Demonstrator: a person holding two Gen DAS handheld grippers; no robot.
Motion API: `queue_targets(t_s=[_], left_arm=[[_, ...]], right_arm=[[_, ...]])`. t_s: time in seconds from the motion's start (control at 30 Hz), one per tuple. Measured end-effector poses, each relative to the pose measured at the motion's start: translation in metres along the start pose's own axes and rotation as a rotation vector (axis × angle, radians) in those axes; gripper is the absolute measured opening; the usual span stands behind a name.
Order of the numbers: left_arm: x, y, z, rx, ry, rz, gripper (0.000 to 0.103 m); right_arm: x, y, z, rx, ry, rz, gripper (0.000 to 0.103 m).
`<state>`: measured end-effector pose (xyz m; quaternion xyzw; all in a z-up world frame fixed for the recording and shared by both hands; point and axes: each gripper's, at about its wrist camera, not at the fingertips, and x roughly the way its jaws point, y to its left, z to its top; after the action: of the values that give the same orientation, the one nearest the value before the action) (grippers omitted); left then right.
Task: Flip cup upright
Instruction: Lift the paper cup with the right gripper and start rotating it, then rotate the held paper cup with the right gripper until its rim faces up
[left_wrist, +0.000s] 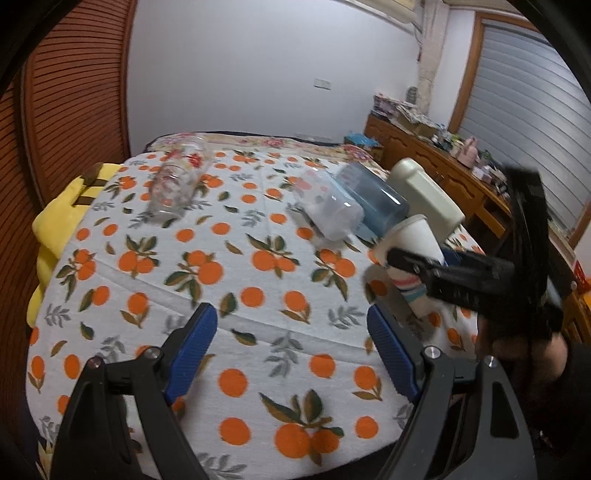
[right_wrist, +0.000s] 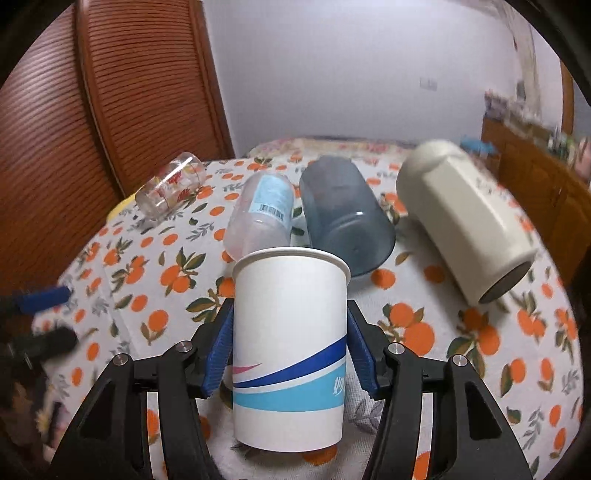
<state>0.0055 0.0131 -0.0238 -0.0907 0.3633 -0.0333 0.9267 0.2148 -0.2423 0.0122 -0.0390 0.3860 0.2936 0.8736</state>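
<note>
A white paper cup (right_wrist: 290, 332) with blue, cyan and pink stripes stands mouth up between the blue pads (right_wrist: 221, 354) of my right gripper (right_wrist: 290, 354), which is shut on its sides, just above the orange-print cloth. In the left wrist view the same cup (left_wrist: 410, 254) is at the right, tilted, with the black right gripper's finger (left_wrist: 439, 271) across it. My left gripper (left_wrist: 291, 350) is open and empty over the cloth in the foreground.
Lying on their sides on the orange-print tablecloth (left_wrist: 221, 273) are a patterned glass (right_wrist: 171, 188), a clear plastic bottle (right_wrist: 262, 214), a smoky blue tumbler (right_wrist: 343, 218) and a cream mug (right_wrist: 465, 218). A wooden sideboard (left_wrist: 443, 166) with clutter stands at right.
</note>
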Motion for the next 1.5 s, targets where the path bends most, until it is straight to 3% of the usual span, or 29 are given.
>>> queue_targets(t_s=[0.23,0.4,0.73,0.9,1.0,1.1,1.2,1.33,1.5], left_arm=[[0.008,-0.004,-0.004,0.011,0.030,-0.001,0.084],[0.004,-0.002,-0.002,0.014,0.020,0.004,0.084],[0.003,0.005,-0.004,0.001,0.016,0.003,0.084],[0.004,0.006,-0.005,-0.001,0.019,0.002,0.084],[0.004,0.008,-0.007,-0.003,0.020,0.006,0.084],[0.005,0.010,-0.008,-0.011,0.021,0.006,0.084],[0.007,0.010,-0.009,-0.011,0.024,0.004,0.084],[0.009,0.007,-0.009,-0.005,0.029,0.004,0.084],[0.011,0.004,-0.009,0.001,0.033,0.002,0.084]], right_arm=[[0.025,-0.012,0.006,0.064,0.263,0.062,0.070],[0.019,-0.009,0.012,0.029,0.323,0.064,0.074],[0.039,-0.006,0.046,-0.015,0.569,0.095,0.074],[0.055,0.000,0.048,-0.060,0.632,0.072,0.063],[0.050,-0.002,0.053,-0.074,0.585,0.051,0.060],[0.027,-0.006,0.057,-0.053,0.413,0.091,0.060],[0.007,-0.005,0.042,-0.054,0.200,0.076,0.060],[-0.007,-0.003,0.010,-0.077,-0.051,-0.011,0.060],[-0.006,0.005,0.003,-0.124,-0.113,-0.066,0.059]])
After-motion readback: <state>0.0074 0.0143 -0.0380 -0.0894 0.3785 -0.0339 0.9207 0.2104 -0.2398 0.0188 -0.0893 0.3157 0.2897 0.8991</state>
